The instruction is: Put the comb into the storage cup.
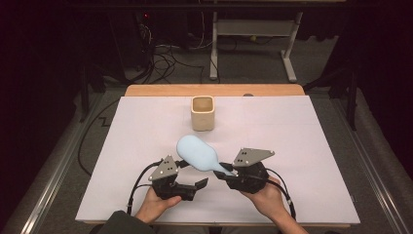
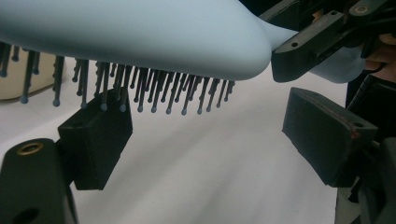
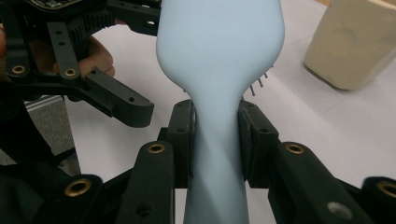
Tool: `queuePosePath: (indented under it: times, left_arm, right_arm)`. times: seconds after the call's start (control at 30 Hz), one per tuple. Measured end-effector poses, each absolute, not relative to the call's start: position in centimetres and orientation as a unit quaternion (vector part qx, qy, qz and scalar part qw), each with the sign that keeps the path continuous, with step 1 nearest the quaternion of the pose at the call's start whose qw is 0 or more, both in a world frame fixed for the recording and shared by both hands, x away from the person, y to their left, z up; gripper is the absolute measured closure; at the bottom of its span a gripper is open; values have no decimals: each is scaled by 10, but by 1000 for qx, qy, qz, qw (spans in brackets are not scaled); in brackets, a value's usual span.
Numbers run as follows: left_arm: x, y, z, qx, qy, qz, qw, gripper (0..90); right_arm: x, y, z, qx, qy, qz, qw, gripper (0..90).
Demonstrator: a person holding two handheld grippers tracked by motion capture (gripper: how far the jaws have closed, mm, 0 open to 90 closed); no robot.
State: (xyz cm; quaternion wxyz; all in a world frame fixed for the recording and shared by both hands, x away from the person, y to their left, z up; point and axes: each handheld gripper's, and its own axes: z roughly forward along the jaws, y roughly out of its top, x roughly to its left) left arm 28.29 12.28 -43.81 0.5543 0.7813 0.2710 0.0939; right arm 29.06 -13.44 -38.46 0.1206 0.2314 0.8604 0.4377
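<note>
- The light blue hairbrush (image 1: pixel 197 153) hangs above the white table cover (image 1: pixel 302 146), clear of it; I read its bristles (image 2: pixel 154 91) as pointing down at the sheet.
- My right gripper (image 3: pixel 216 135) is clamped on the brush's narrow handle, one black pad pressed to each side; the head runs forward and away from its jaws, the smooth back turned to its camera.
- In the high view the right gripper (image 1: pixel 225 173) sits at the handle end, the head reaching up and to the left of it.
- My left gripper (image 2: pixel 205 135) has its jaws set wide apart, nothing between them. The brush head sits just above and ahead of them; a few bristle tips look to meet the left pad, contact uncertain.
- In the high view the left gripper (image 1: pixel 200 184) lies just below the brush head, near the right one.
- A beige square cup (image 1: pixel 202 112) stands upright beyond both grippers, well apart from the brush.
</note>
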Motion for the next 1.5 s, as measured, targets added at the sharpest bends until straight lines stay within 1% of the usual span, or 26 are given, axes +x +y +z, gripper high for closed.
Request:
queuePosePath:
  times: [0.3, 0.5, 0.87, 1.17, 1.2, 1.3, 1.33, 1.4, 1.5]
  left_arm:
    - [281, 124, -436, 770, 273, 100, 568, 175]
    - [280, 125, -434, 765, 274, 101, 574, 182]
    - [279, 126, -432, 759, 279, 107, 579, 178]
    - [281, 127, -432, 755, 287, 105, 580, 163]
    - [281, 127, -432, 754, 289, 105, 581, 169]
    - [281, 129, -431, 747, 289, 105, 589, 264]
    - [281, 129, -431, 746, 288, 106, 591, 284]
    - [281, 130, -430, 742, 286, 110, 597, 310]
    - [280, 131, -430, 739, 288, 108, 599, 322]
  right_arm:
    - [289, -129, -391, 224, 870, 424, 120, 704]
    - [288, -119, -399, 212, 882, 400, 133, 704]
    - [283, -106, -404, 197, 889, 381, 159, 705]
    - [283, -101, -406, 191, 890, 380, 163, 705]
    - [283, -100, -407, 189, 890, 381, 164, 705]
    - [282, -95, -408, 181, 893, 380, 161, 705]
    - [280, -92, -409, 175, 895, 376, 164, 705]
    - [276, -85, -411, 161, 900, 367, 172, 705]
    - [276, -82, -413, 164, 900, 367, 170, 706]
